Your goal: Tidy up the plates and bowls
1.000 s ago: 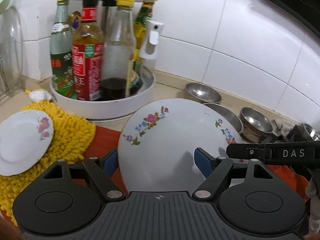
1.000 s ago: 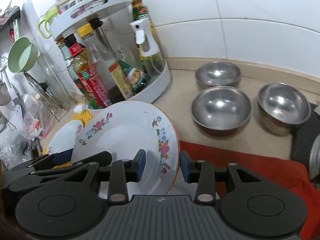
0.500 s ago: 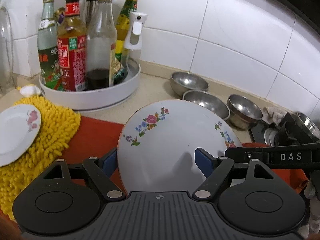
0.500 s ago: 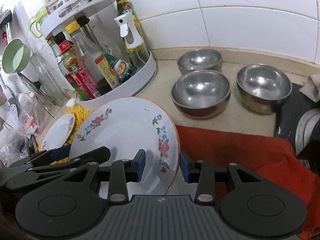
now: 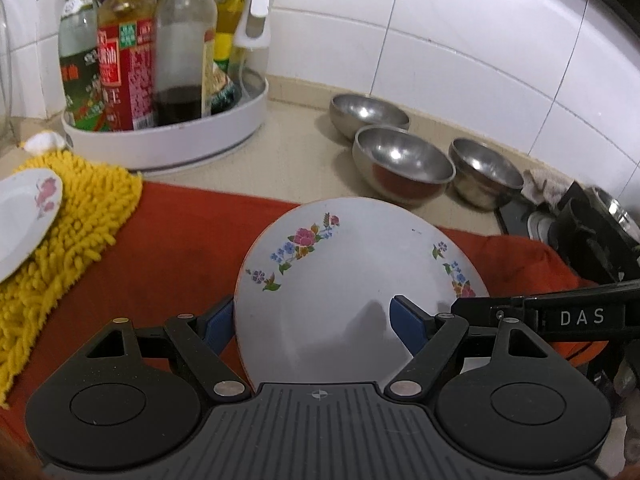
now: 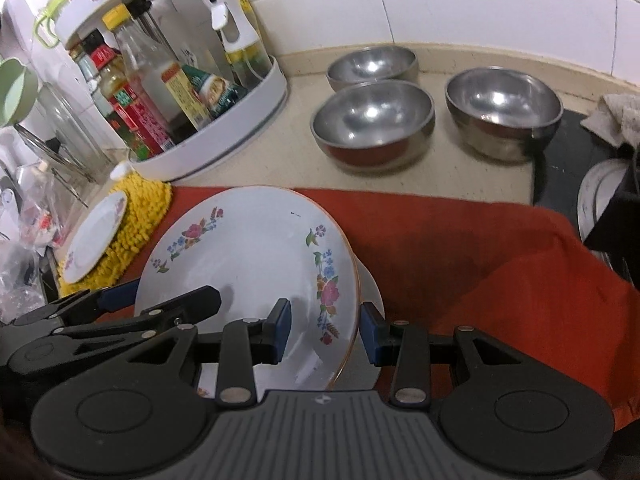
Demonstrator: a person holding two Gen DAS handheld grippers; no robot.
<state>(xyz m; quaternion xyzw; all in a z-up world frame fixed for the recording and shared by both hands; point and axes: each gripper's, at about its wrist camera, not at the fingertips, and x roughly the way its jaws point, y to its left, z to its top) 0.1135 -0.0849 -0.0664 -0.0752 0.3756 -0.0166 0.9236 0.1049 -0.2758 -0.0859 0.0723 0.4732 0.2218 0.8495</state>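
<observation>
- Left wrist view: your left gripper (image 5: 312, 322) straddles the white floral plate (image 5: 352, 280), fingers apart.
- Your right gripper (image 6: 325, 330) brackets its gold-edged rim, pads not touching.

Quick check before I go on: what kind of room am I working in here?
Most likely a home kitchen counter: a white tiled wall, a turntable rack of sauce bottles, three steel bowls and a floral plate.

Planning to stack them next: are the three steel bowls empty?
Empty: both views show bare shiny insides in all three bowls, upright on the counter.
</observation>
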